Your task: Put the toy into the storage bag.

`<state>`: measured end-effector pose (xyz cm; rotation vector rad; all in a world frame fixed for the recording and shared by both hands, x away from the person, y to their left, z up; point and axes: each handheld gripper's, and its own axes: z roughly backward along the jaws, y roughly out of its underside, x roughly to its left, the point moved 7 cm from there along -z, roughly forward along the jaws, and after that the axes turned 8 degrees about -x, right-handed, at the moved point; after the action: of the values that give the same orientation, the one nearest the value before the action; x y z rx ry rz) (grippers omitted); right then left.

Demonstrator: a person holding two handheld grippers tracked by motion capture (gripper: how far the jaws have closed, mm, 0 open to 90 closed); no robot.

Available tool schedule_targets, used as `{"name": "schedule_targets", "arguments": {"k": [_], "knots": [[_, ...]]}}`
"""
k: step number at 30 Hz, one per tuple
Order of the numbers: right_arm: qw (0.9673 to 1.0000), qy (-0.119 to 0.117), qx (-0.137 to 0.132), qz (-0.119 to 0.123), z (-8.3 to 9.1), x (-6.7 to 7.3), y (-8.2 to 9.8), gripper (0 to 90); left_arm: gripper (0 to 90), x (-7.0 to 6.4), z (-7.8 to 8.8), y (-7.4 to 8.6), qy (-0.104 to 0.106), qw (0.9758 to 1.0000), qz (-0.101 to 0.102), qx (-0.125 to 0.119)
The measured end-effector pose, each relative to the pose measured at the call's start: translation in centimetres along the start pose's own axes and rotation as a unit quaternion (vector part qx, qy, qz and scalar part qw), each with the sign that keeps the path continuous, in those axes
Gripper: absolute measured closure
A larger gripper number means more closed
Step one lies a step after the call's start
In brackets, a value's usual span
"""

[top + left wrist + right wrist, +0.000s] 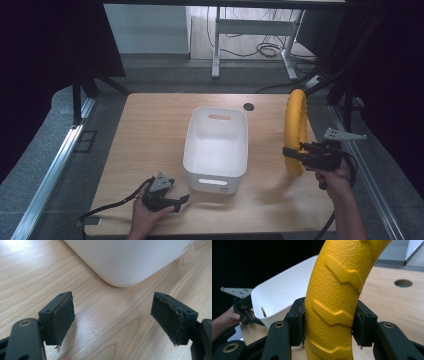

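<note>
Gripping an upright yellow textured rubber tyre (295, 131) right of the white plastic bin (216, 147), the right tool (295, 154) is clamped; the left tool (181, 201), jaws apart, rests on the wooden bench (145, 135) near the bin's front-left corner.

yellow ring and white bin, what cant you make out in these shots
- Yellow ring, high view: seen edge-on, so its centre is hidden; in the right gripper view the frame edges crop it.
- White bin, left gripper view: its top is cut off by the frame edge.
- Right gripper, high view: too small to see its pads' contact.
</note>
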<state>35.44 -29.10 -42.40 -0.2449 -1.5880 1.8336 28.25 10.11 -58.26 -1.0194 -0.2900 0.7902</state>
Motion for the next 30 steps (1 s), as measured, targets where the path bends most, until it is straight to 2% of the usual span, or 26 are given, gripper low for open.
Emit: {"name": "schedule_targets", "arguments": {"k": [9, 13, 16, 18, 21, 24, 25, 26, 28, 29, 30], "knots": [[0.9992, -0.01, -0.037, 0.002, -0.4, 1.1, -1.2, 51.1, 19.1, 0.0, 0.0, 0.0, 0.001, 1.0, -0.002, 0.002], [0.9987, -0.008, -0.05, -0.004, -0.6, 1.3, -1.5, 51.0, 19.1, 0.0, 0.0, 0.1, 0.001, 1.0, -0.002, 0.002], [0.9976, -0.001, -0.069, -0.004, -0.8, 1.6, -1.9, 50.9, 19.1, 0.0, -0.1, 0.1, 0.0, 1.0, -0.001, 0.003], [0.996, 0.006, -0.089, -0.003, -1.0, 2.2, -2.3, 50.9, 19.1, 0.0, -0.1, 0.1, 0.0, 1.0, -0.001, 0.004], [0.9949, 0.01, -0.1, -0.001, -1.1, 2.6, -2.5, 50.8, 19.1, 0.0, -0.1, 0.1, 0.0, 1.0, -0.001, 0.004], [0.9926, 0.017, -0.121, 0.001, -1.7, 3.7, -2.9, 50.8, 19.1, 0.0, -0.1, 0.1, 0.001, 1.0, -0.001, 0.004], [0.9926, 0.017, -0.121, 0.001, -1.7, 3.7, -2.9, 50.8, 19.1, 0.0, -0.1, 0.1, 0.001, 1.0, -0.001, 0.005], [0.9907, 0.024, -0.134, 0.002, -2.0, 4.3, -3.2, 50.7, 19.1, 0.0, -0.1, 0.1, 0.001, 1.0, -0.001, 0.005], [0.9899, 0.027, -0.139, 0.001, -2.1, 4.5, -3.3, 50.7, 19.1, 0.0, -0.1, 0.1, 0.001, 1.0, -0.001, 0.004], [0.9867, 0.037, -0.158, 0.001, -2.4, 4.9, -3.8, 50.7, 19.1, 0.0, -0.1, 0.2, 0.001, 1.0, -0.001, 0.006], [0.9867, 0.037, -0.158, 0.001, -2.4, 4.9, -3.8, 50.7, 19.1, 0.0, -0.1, 0.2, 0.001, 1.0, -0.001, 0.006]]}}
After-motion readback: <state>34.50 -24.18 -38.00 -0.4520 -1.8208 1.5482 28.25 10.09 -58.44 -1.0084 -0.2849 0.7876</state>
